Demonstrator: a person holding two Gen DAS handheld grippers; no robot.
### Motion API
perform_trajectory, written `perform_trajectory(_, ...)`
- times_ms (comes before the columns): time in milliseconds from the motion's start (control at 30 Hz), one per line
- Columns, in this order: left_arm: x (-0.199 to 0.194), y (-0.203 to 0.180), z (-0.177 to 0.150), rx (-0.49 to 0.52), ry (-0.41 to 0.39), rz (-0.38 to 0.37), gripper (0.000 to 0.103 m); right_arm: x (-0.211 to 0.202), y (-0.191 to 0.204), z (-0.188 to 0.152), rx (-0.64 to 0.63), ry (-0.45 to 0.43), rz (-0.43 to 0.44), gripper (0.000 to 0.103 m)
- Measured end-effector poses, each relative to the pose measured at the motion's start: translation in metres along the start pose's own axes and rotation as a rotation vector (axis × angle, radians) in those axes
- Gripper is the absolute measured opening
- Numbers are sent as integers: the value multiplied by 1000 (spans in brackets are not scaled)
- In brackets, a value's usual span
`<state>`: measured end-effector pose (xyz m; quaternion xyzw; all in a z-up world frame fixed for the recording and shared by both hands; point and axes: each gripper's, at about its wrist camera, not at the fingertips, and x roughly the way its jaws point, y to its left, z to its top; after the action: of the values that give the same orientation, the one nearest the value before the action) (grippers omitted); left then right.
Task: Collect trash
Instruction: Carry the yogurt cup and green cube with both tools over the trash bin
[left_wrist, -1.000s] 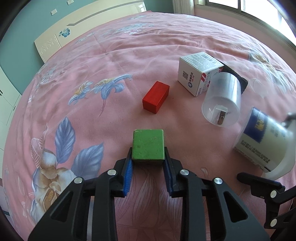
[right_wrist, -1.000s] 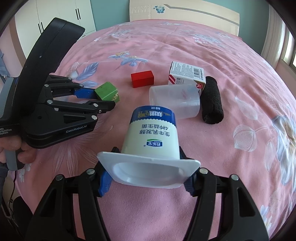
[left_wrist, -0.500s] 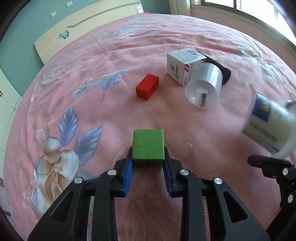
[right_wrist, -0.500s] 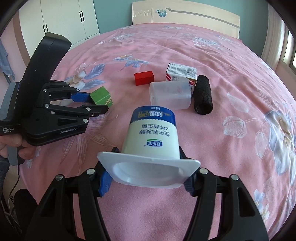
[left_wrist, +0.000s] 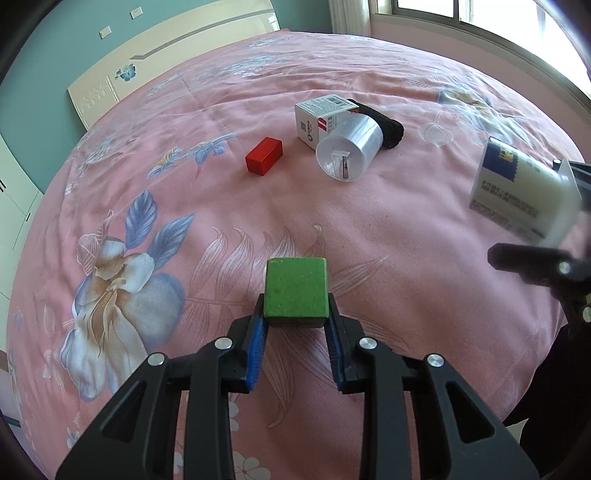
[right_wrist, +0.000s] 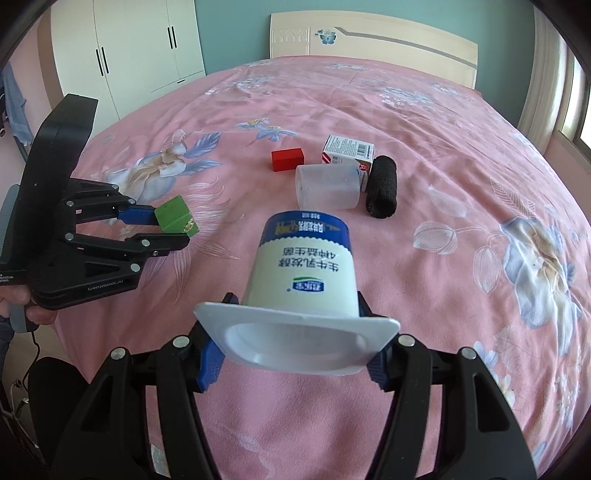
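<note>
Left hand-held gripper (left_wrist: 295, 325) is clenched on a green block (left_wrist: 296, 288), blue pads pressing its two side faces; block is held clear above the pink floral bed (left_wrist: 221, 206), one flat face turned toward the camera. Right hand-held gripper (right_wrist: 295, 354) is clamped on a white yogurt cup (right_wrist: 304, 280) with a blue band, gripped just under its square rim. Cup's long axis runs along the gripper fingers: open mouth faces back toward the wrist camera, closed blue-banded base points forward and down at the bed. Printed text reads upside down in the right wrist view. Lying on the bed farther off: a red block (left_wrist: 264, 155), a small white carton (left_wrist: 323, 116), a clear plastic cup (left_wrist: 349, 149) on its side with mouth toward the left wrist camera, and a black roll (left_wrist: 386, 127). Clear cup touches the carton; black roll lies just beside both; red block sits apart from them. A hand (right_wrist: 26, 306) holds the left gripper's handle.
</note>
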<state>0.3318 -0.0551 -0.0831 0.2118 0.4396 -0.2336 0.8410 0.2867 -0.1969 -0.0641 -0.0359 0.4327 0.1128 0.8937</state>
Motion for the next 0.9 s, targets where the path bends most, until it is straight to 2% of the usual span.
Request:
perform_trajectory(300,-38,-20,-23,1,-23,-20,32,-43,11,-20,-32,-32,-3,62)
perform_trajectory(900,-93,-61,-98,-40,-29,-47,32,-136,38,-87,-62,-70,17,62)
